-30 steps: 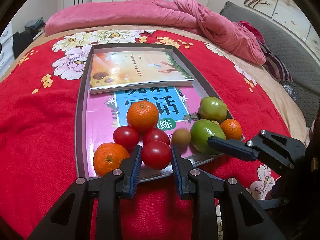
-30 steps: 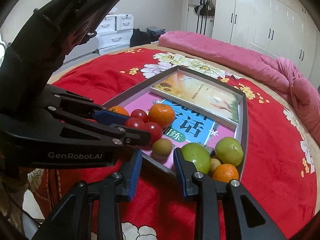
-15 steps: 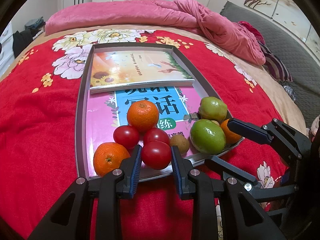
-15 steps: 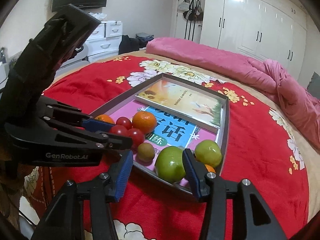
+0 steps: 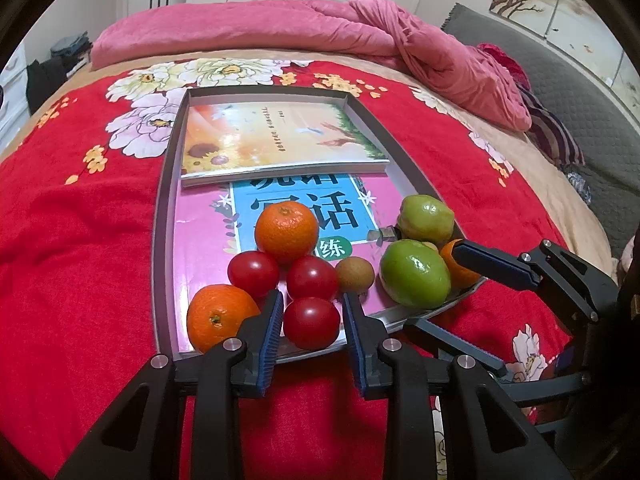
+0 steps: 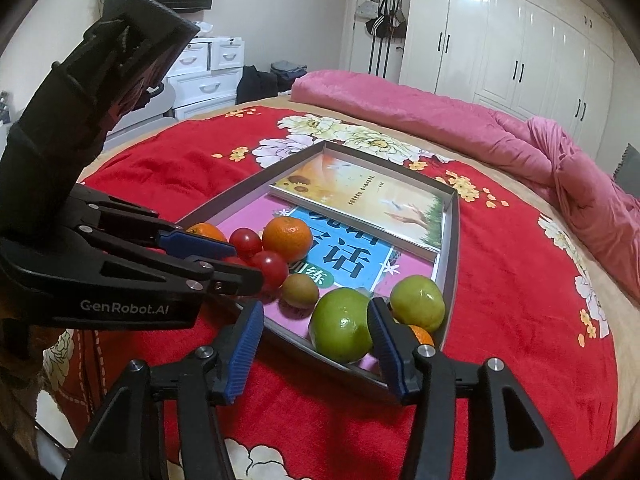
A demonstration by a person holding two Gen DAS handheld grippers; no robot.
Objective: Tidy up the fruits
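A grey tray (image 5: 164, 216) on the bed holds the fruit on top of two books. My left gripper (image 5: 311, 312) is shut on a red tomato (image 5: 311, 322) that rests at the tray's front edge, and its jaws are just starting to open. Two more tomatoes (image 5: 253, 274) and an orange (image 5: 286, 232) sit right behind it, and another orange (image 5: 218, 316) lies to its left. My right gripper (image 6: 315, 312) is opening around a big green fruit (image 6: 340, 326). Only its right finger (image 6: 380, 328) is against that fruit. A kiwi (image 6: 300, 290), a second green fruit (image 6: 418, 304) and a small orange (image 6: 420, 334) lie close by.
The tray lies on a red floral bedspread (image 5: 80, 240). A pink duvet (image 5: 280, 28) is bunched along the far side. White wardrobes (image 6: 520, 60) and a chest of drawers (image 6: 208, 76) stand beyond the bed. The sunflower book (image 5: 276, 140) fills the tray's far half.
The right gripper's jaws have spread wide and shifted from in front of the kiwi to straddle the big green fruit. The left gripper and its tomato have stayed put.
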